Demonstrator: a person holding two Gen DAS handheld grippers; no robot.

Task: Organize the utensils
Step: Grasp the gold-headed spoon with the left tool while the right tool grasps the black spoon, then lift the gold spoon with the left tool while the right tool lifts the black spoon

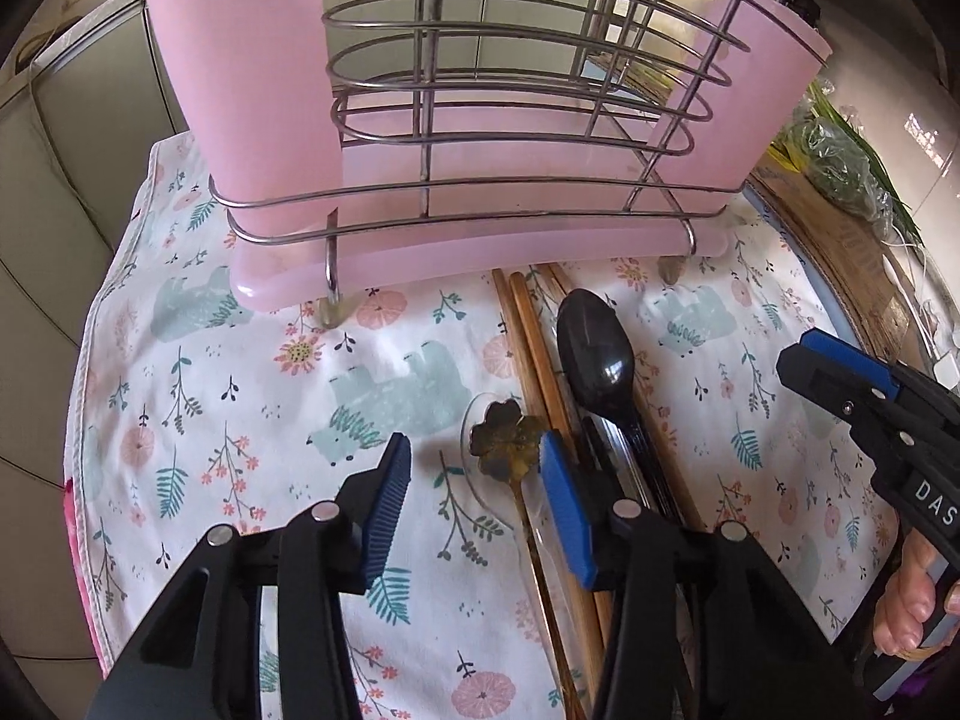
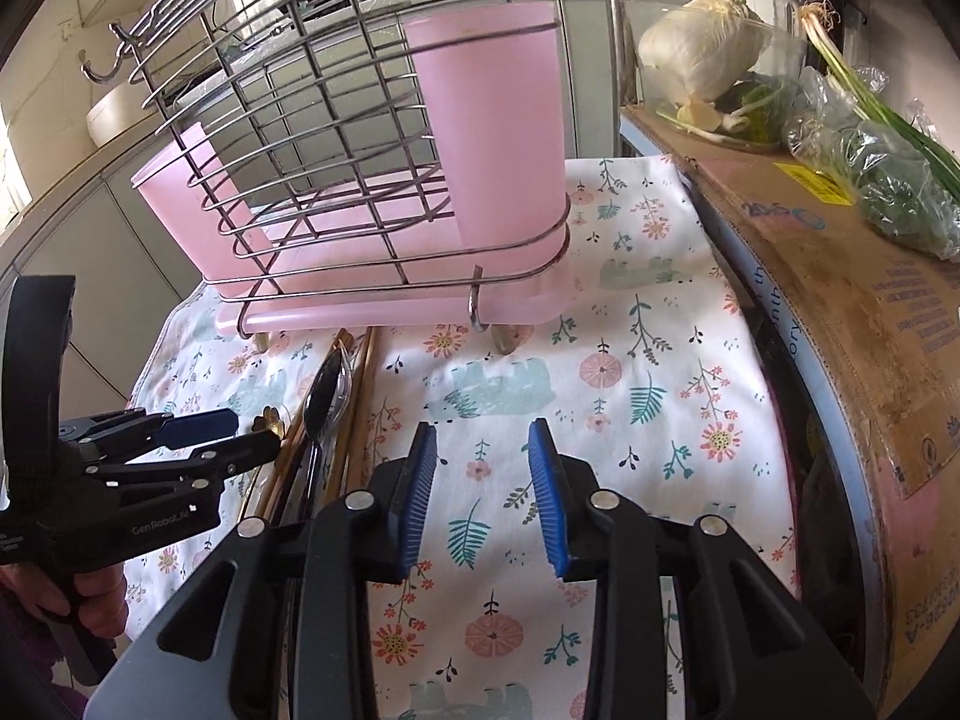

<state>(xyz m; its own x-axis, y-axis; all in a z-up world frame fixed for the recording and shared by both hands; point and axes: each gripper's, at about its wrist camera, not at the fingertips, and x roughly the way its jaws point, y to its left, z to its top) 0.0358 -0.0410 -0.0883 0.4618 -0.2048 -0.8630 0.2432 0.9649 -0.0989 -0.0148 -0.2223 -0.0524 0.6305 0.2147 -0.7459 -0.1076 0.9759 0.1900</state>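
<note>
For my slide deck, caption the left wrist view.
Open left gripper over a flower-handled spoon, beside a black spoon and chopsticks, before a pink utensil rack.

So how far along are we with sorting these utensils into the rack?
Nothing looks done: the pink rack shows no utensils inside. Both the left gripper and right gripper are open and empty. The black spoon, flower-handled spoon and chopsticks all lie on the cloth.
</note>
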